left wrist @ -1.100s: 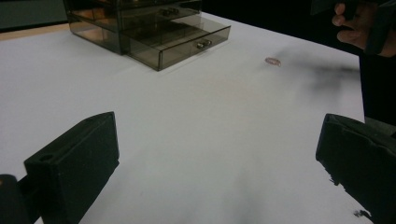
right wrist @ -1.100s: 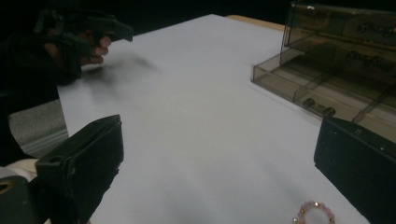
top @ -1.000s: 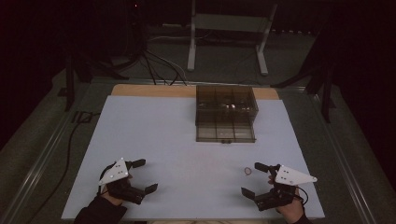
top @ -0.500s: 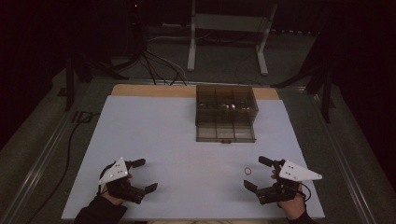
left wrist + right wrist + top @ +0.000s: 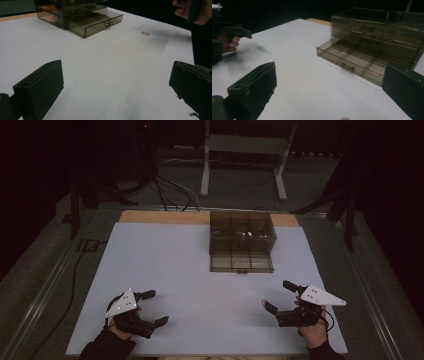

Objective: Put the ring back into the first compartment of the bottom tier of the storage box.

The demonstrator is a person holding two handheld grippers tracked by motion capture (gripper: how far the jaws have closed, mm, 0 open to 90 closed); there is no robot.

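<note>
My right tool (image 5: pixel 276 296) gapes wide and holds nothing, low over the worktop (image 5: pixel 165 265) at about five o'clock. The small ring (image 5: pixel 145 33) lies loose on the worktop just at its tips. My left tool (image 5: pixel 152 308), at seven o'clock, is also spread wide and empty. The smoked drawer box (image 5: pixel 242 240) stands at twelve o'clock with its bottom drawer (image 5: pixel 352 62) pulled out. I judge the opening done; grasping the ring and dropping it in the drawer are both left.
</note>
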